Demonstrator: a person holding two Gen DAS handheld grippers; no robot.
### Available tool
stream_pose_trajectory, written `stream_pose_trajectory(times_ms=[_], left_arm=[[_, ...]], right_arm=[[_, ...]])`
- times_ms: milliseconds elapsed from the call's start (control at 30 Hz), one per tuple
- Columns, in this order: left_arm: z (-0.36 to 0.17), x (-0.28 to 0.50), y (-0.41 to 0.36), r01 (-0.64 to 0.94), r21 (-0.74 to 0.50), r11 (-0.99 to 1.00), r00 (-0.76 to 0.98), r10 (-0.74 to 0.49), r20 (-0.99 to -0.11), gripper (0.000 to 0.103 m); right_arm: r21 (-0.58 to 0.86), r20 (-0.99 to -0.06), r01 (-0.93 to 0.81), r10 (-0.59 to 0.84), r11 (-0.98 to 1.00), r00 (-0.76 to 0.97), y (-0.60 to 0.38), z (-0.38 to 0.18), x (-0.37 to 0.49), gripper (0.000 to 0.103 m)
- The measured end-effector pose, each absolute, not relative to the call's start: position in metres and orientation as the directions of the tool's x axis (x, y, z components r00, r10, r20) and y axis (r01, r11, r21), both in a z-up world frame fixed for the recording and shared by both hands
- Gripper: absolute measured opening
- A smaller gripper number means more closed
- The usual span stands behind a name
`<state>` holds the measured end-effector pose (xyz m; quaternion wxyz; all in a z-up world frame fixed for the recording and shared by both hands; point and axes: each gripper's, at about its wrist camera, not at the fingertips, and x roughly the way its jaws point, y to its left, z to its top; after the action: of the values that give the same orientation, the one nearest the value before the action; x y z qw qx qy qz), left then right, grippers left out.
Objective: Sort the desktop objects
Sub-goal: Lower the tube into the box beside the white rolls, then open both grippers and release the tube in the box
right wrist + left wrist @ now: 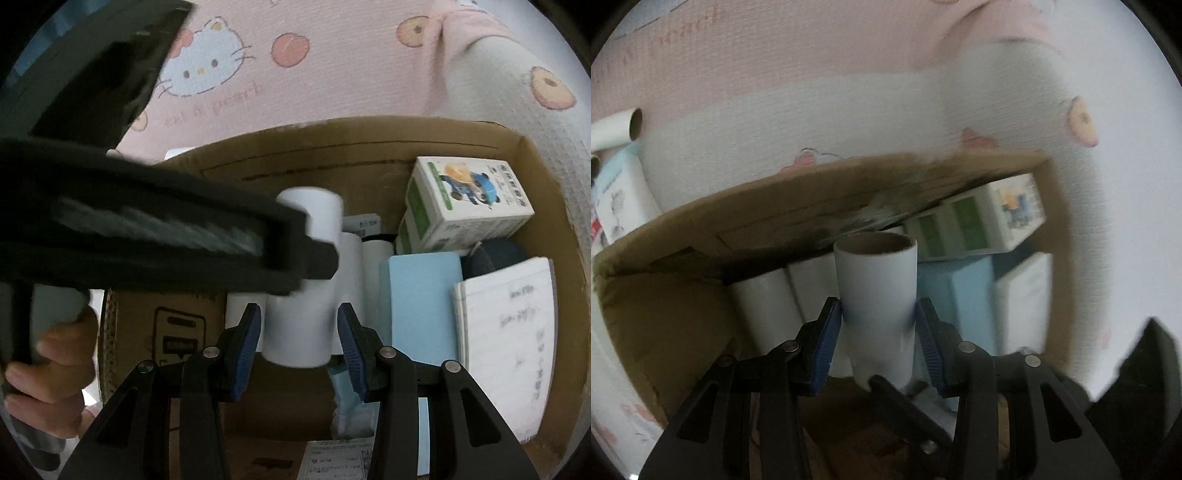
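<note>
Left claw [878, 326]: its blue-padded fingers [827, 343] press both sides of a white cardboard tube [877, 295], which is held upright with its open brown end uppermost, above the interior of a cardboard box [665, 314]. In the right wrist view the same tube [310, 266] appears partly hidden by the left device's dark body [147, 240], with the person's left hand [51, 373] on the grip at lower left.

Right claw [300, 345]: its fingers stand apart with nothing between the pads; the held tube lies beyond them.

Box contents: further white tubes [764, 314] lie side by side against the left of the held one; a light blue box [424, 306] sits to their right, a white notepad [506, 339] with writing beside it, and a green-and-white carton [461, 203] printed with a cartoon figure rests tilted toward the far right corner.

Surroundings: the box stands on a pink and white cartoon-print cloth [332, 55]. Outside the box, at the far left of the left wrist view, another tube [617, 129] lies on its side near a pale blue pack [624, 195].
</note>
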<state>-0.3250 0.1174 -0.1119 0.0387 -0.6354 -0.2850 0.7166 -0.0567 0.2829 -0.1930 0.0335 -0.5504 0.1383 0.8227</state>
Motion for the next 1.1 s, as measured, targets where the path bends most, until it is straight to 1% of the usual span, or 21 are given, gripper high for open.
stream_pose_trajectory(times_ms=[100, 200, 267, 333, 433, 633, 667, 700, 733, 767, 800, 933, 1033, 1100], left_arm=[[-0.124, -0.328, 0.12, 0.338, -0.477, -0.811, -0.152, 0.454, -0.878, 0.046], [-0.131, -0.328, 0.121, 0.358, -0.456, -0.815, -0.131, 0.44, -0.889, 0.046], [-0.133, -0.327, 0.119, 0.371, -0.466, -0.803, -0.132, 0.451, -0.883, 0.046], [-0.13, -0.325, 0.114, 0.384, -0.492, -0.781, -0.164, 0.467, -0.869, 0.051], [-0.12, -0.32, 0.105, 0.396, -0.505, -0.766, -0.235, 0.447, -0.863, 0.057], [-0.099, -0.306, 0.1, 0.326, -0.53, -0.783, -0.306, 0.443, -0.843, 0.057], [-0.095, -0.301, 0.101, 0.304, -0.53, -0.792, -0.332, 0.433, -0.838, 0.055], [-0.091, -0.297, 0.1, 0.289, -0.519, -0.804, -0.347, 0.418, -0.84, 0.045], [-0.089, -0.303, 0.102, 0.277, -0.494, -0.824, -0.355, 0.39, -0.85, 0.023], [-0.087, -0.301, 0.1, 0.27, -0.45, -0.851, -0.355, 0.347, -0.868, 0.016], [-0.087, -0.299, 0.097, 0.27, -0.445, -0.854, -0.357, 0.34, -0.87, 0.011], [-0.09, -0.281, 0.074, 0.287, -0.529, -0.799, -0.375, 0.414, -0.829, 0.004], [-0.075, -0.269, 0.06, 0.262, -0.511, -0.819, -0.426, 0.377, -0.822, 0.004], [-0.066, -0.26, 0.052, 0.24, -0.5, -0.832, -0.46, 0.356, -0.814, 0.005]], right_arm=[[0.17, -0.923, -0.212, -0.08, -0.962, -0.377, 0.285, -0.192, -0.059, 0.04], [0.165, -0.927, -0.228, -0.071, -0.96, -0.369, 0.292, -0.192, -0.058, 0.04], [0.165, -0.93, -0.242, -0.069, -0.956, -0.361, 0.297, -0.193, -0.056, 0.041], [0.163, -0.933, -0.252, -0.066, -0.954, -0.354, 0.301, -0.193, -0.054, 0.041], [0.154, -0.934, -0.265, -0.054, -0.952, -0.353, 0.304, -0.192, -0.051, 0.041], [0.164, -0.925, -0.286, -0.046, -0.944, -0.378, 0.3, -0.174, -0.037, 0.041], [0.155, -0.924, -0.288, -0.036, -0.945, -0.381, 0.298, -0.169, -0.036, 0.041], [0.144, -0.923, -0.286, -0.024, -0.947, -0.384, 0.296, -0.164, -0.035, 0.041], [0.136, -0.922, -0.284, -0.016, -0.949, -0.387, 0.292, -0.161, -0.033, 0.041], [0.128, -0.92, -0.28, -0.009, -0.951, -0.391, 0.288, -0.156, -0.032, 0.041], [0.119, -0.917, -0.275, 0.0, -0.954, -0.398, 0.282, -0.151, -0.031, 0.041], [0.087, -0.908, -0.256, 0.03, -0.963, -0.419, 0.263, -0.137, -0.025, 0.041], [0.074, -0.91, -0.258, 0.041, -0.963, -0.413, 0.254, -0.127, -0.03, 0.042], [0.068, -0.911, -0.253, 0.043, -0.965, -0.411, 0.247, -0.122, -0.034, 0.047]])
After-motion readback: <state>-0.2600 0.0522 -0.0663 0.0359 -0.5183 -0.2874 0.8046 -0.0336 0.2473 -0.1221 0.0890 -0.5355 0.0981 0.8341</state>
